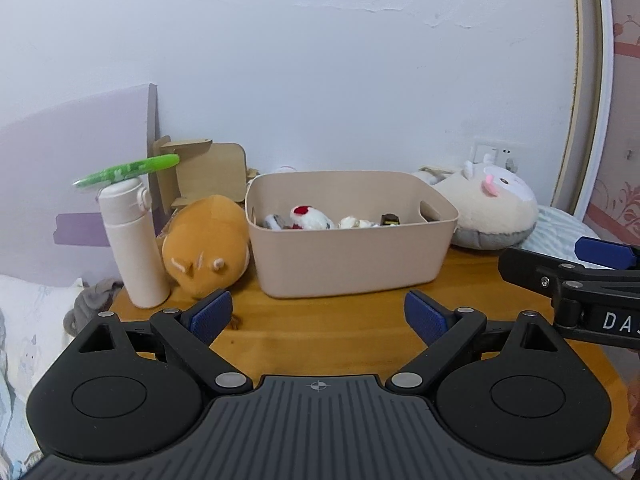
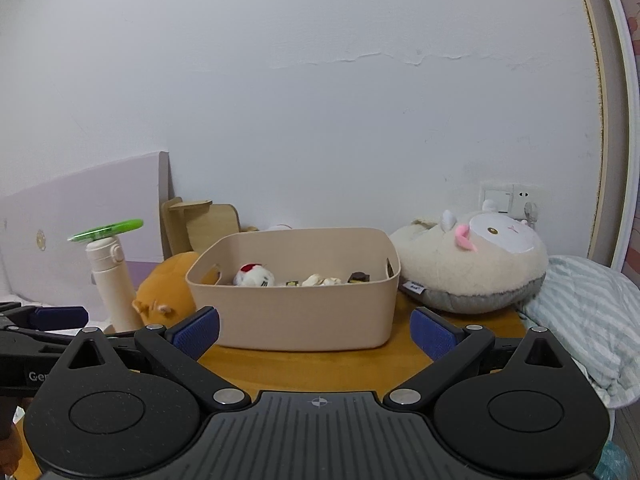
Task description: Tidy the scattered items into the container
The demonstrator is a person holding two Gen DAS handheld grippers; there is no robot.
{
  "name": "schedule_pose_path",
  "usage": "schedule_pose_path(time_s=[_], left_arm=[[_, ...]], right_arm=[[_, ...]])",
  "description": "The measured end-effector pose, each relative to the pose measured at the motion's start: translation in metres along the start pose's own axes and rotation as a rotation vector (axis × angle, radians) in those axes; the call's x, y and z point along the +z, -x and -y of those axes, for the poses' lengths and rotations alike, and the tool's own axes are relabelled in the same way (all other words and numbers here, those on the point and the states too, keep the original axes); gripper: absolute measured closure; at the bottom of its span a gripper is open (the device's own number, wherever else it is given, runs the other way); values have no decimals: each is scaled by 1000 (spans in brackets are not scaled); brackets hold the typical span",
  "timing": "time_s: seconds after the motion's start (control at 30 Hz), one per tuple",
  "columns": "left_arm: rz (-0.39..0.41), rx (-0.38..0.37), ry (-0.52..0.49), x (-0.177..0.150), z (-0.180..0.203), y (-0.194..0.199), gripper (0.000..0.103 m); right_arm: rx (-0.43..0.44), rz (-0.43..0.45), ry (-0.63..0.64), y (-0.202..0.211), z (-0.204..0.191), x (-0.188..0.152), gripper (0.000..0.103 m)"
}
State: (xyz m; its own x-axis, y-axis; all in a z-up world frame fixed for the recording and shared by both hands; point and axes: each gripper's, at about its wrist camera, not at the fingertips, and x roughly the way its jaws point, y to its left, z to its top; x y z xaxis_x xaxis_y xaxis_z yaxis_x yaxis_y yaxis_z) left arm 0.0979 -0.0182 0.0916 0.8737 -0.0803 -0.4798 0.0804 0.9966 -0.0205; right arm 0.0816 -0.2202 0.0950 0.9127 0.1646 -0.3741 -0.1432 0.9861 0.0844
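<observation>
A beige plastic bin (image 1: 352,258) (image 2: 296,316) stands on the round wooden table (image 1: 320,332) (image 2: 316,368). Inside lie a small white plush with a red cap (image 1: 310,217) (image 2: 253,275), a pale small toy (image 1: 354,223) (image 2: 320,281) and a dark little item (image 1: 390,219) (image 2: 359,277). My left gripper (image 1: 318,316) hangs open just short of the bin's front wall, nothing between its blue pads. My right gripper (image 2: 316,334) is open too, empty, close before the bin. The right gripper's fingers (image 1: 560,268) show at the right edge of the left wrist view.
Left of the bin lies an orange plush (image 1: 206,246) (image 2: 166,290) beside a cream bottle (image 1: 130,240) (image 2: 112,280) with a green disc (image 1: 128,170) (image 2: 106,231) on its lid. A large cream plush (image 1: 488,208) (image 2: 472,264) rests at the right. Striped bedding (image 2: 588,320) borders the table.
</observation>
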Motion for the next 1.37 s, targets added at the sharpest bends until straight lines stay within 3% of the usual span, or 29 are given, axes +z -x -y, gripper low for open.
schedule_pose_path(time_s=[0.23, 0.6, 1.37], left_arm=[[10, 35, 28, -18, -4, 25, 8], [8, 29, 22, -43, -1, 53, 8], [17, 32, 15, -53, 1, 66, 8]], right_arm=[[9, 22, -11, 30, -6, -16, 0], [-6, 19, -15, 57, -14, -39, 0], [-24, -31, -36, 56, -10, -53, 0]])
